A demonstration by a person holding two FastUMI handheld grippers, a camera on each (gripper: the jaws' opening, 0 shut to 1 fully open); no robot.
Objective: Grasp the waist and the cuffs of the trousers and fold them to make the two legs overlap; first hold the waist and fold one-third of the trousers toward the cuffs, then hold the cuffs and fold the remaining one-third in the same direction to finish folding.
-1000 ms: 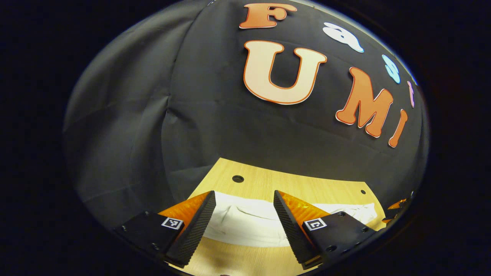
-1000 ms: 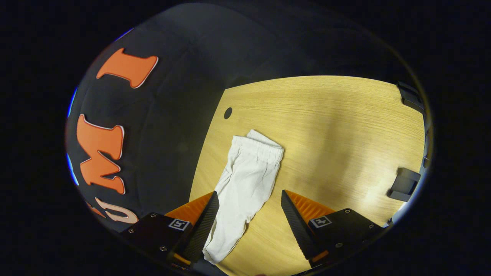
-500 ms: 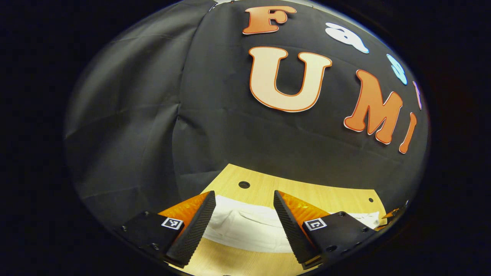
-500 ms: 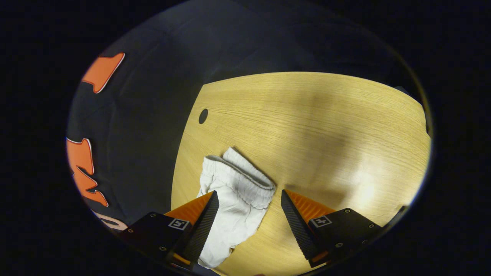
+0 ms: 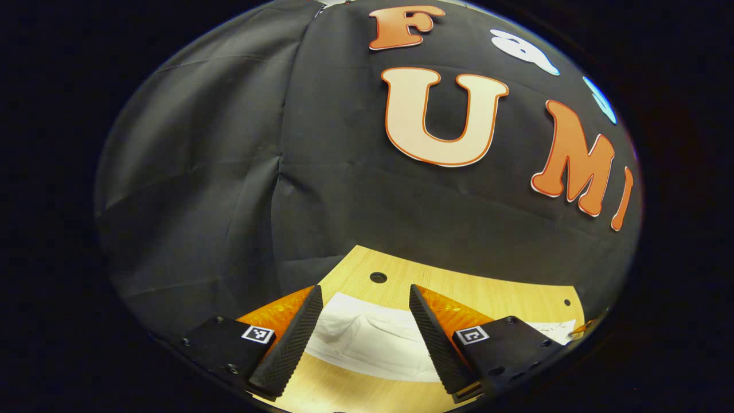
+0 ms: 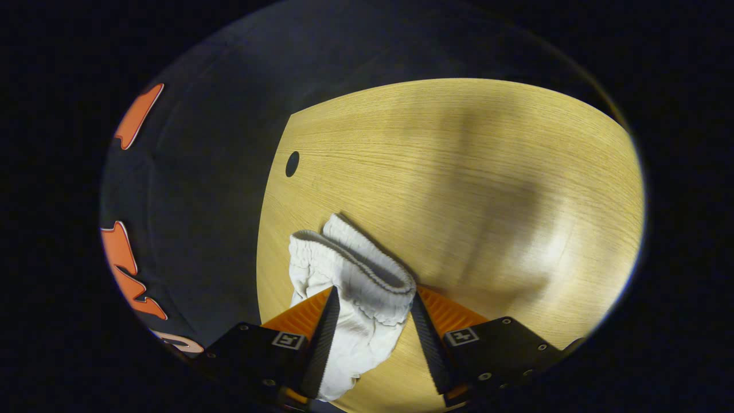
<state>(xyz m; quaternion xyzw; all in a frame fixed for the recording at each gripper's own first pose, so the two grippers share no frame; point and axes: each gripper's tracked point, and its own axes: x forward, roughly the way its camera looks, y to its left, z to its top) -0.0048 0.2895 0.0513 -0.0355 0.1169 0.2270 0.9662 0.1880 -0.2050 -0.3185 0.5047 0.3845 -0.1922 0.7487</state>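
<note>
The trousers [image 6: 352,298], white with a gathered elastic waist, lie on a light wooden table [image 6: 470,189], low and left of centre in the right gripper view, close to the table's left edge where the black cloth wall [image 6: 206,172] hangs. Their long axis runs from the waistband [image 6: 361,269] near mid-frame down towards the lower edge, where the legs pass out of sight beneath the right gripper [image 6: 371,332]; the waist opening gapes upward and to the right, one layer lifted off the other. The right gripper's two fingers stand on either side of the bunched waist, narrowed around it, the cloth filling the gap between them, though whether both actually press on it cannot be told. A small round hole [image 6: 292,164] is cut in the table at upper left of the wood, well apart from the cloth, and a soft shadow falls across the board to the right. In the left gripper view the trousers [image 5: 367,338] appear as a pale band stretched left to right across the bottom of the frame, lying flat on the table [image 5: 487,292] just before the wall [image 5: 229,172]. The left gripper [image 5: 367,338] hangs released above that band, fingers spread wide with fabric visible in the gap. Another round hole [image 5: 378,277] sits just beyond the cloth, and a smaller one [image 5: 566,302] at far right.
</note>
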